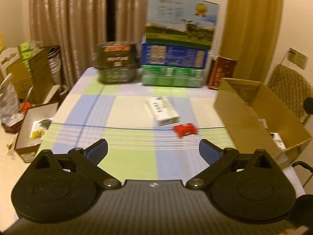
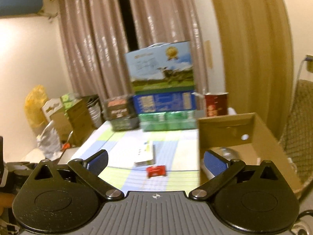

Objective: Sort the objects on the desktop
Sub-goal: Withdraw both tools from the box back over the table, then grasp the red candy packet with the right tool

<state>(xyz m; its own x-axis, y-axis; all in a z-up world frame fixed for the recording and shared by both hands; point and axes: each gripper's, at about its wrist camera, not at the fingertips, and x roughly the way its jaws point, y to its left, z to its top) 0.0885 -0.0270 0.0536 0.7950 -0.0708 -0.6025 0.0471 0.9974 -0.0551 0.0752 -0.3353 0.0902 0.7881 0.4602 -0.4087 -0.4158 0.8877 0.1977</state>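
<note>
A white flat box lies in the middle of the checked tablecloth, with a small red packet just in front of it to the right. My left gripper hovers open above the near part of the table, nothing between its blue pads. In the right wrist view the white box and the red packet sit ahead of my right gripper, which is open and empty too. An open cardboard box stands at the table's right side, also seen as the cardboard box.
Stacked cartons and a dark package line the table's far edge, beside a red box. A small open box and clutter sit low at the left. A chair stands right. Curtains hang behind.
</note>
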